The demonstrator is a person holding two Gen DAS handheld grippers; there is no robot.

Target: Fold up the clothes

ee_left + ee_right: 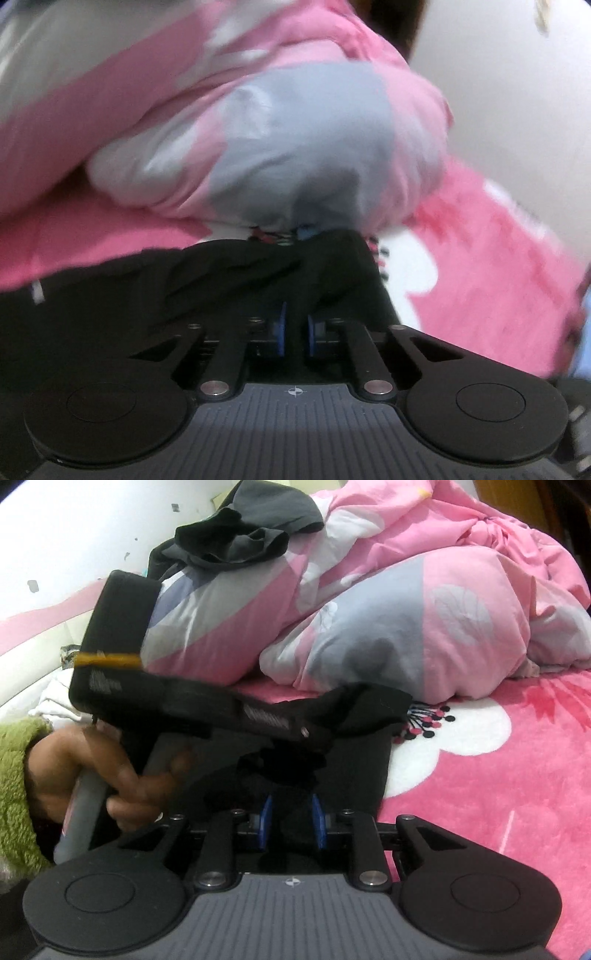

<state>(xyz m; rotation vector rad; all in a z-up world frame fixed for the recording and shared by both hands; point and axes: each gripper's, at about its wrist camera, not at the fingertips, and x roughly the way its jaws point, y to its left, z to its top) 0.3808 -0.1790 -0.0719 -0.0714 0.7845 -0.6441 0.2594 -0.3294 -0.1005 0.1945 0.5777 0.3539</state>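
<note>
1. A black garment (288, 760) lies on the bed's pink flowered blanket (498, 775), just in front of the rumpled pink and grey duvet (424, 627).
2. The left hand-held gripper (295, 325) is clenched on a fold of that garment, its blue pads nearly together.
3. The right hand-held gripper (291, 819) grasps the garment's near edge, dark cloth bunched between its pads.
4. The person's left hand (110, 771), in a green fleece sleeve (14, 794), is left of the garment.
5. More dark clothes (243, 531) lie atop the duvet.
</note>
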